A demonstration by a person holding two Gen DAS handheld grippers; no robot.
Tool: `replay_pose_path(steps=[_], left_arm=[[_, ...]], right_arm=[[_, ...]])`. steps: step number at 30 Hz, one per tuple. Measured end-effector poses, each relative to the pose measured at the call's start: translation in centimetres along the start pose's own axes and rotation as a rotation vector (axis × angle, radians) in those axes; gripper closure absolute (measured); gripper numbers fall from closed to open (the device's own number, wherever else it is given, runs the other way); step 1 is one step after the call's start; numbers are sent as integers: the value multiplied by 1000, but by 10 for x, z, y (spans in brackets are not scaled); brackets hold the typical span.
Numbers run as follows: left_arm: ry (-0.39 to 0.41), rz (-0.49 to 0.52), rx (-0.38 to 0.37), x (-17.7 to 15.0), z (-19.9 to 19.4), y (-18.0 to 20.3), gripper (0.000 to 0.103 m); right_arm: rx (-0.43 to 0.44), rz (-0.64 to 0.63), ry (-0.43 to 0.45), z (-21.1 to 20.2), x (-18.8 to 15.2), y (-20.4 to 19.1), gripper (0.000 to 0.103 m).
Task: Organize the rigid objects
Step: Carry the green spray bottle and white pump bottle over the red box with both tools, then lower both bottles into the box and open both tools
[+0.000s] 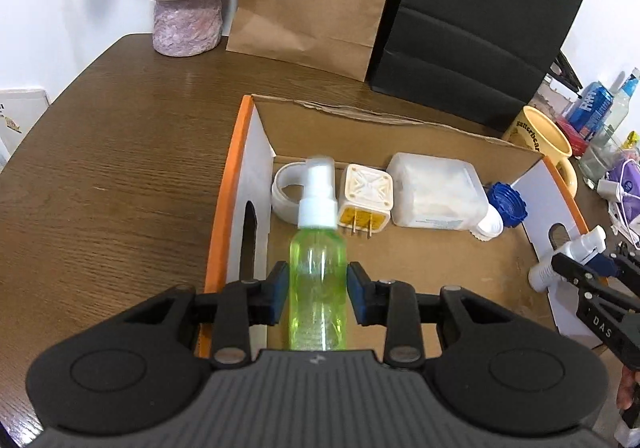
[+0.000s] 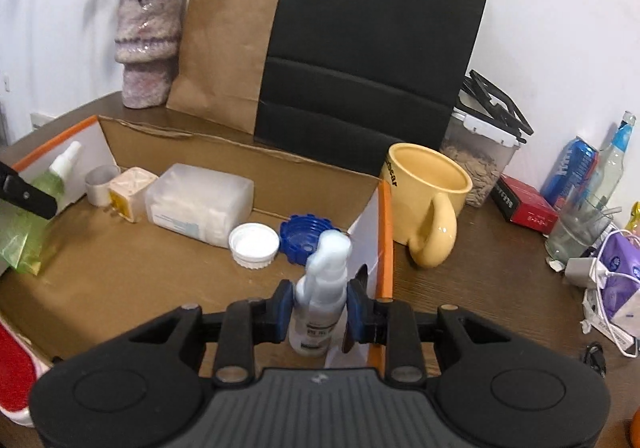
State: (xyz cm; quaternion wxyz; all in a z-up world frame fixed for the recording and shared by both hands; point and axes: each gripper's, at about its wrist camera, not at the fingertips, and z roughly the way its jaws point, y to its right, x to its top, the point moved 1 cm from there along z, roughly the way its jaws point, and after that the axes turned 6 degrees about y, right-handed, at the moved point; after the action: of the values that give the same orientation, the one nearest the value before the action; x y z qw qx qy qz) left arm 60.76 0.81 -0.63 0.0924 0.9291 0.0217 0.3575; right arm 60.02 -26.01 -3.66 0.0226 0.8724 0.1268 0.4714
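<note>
Your left gripper (image 1: 318, 298) clamps the green spray bottle (image 1: 318, 280) by its body over the cardboard tray (image 1: 240, 184), nozzle toward the row along the back wall. Your right gripper (image 2: 318, 308) pinches the white spray bottle (image 2: 320, 300) at the tray's right wall, probably so both join that row.

The left gripper (image 1: 318, 296) pointed steeply downward, its two blue pads (image 1: 279, 294) pressed against opposite sides of a green spray bottle (image 1: 318, 280), which stood nearly upright between them. The right gripper (image 2: 320, 308) also pointed downward, less steeply, its blue pads (image 2: 283, 306) clamped on a white spray bottle (image 2: 320, 304). In the left wrist view the right gripper appeared at the right edge, with part of a hand (image 1: 626, 392) visible behind it.
</note>
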Motion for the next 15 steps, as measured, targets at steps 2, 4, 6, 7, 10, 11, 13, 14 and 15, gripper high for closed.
replay_pose_path(steps=[2,4,6,7,10,11,13,14,15], left_arm=[[-5,-7,7,1,0,-1,70],[-7,-12,13,1,-3,-2,70],[-2,-21,15,1,-10,-5,70],[2,-21,16,1,-13,-5,70],[25,-16,18,0,-32,-5,68],[31,-12,21,-1,-39,-3,68],[44,-2,20,-2,-54,-1,67],[56,1,21,-3,-65,0,67],[67,4,18,-4,-74,1,67]], right_arm=[[-6,-5,10,-4,2,0,75],[-7,-7,24,-11,7,1,74],[-3,-2,44,-22,13,2,72],[-6,-1,54,-29,16,3,71],[-10,-3,77,-51,24,7,67],[-10,-3,85,-60,27,8,67],[-8,5,98,-80,32,12,67],[-7,11,104,-89,33,13,66],[-5,17,109,-98,35,15,66]])
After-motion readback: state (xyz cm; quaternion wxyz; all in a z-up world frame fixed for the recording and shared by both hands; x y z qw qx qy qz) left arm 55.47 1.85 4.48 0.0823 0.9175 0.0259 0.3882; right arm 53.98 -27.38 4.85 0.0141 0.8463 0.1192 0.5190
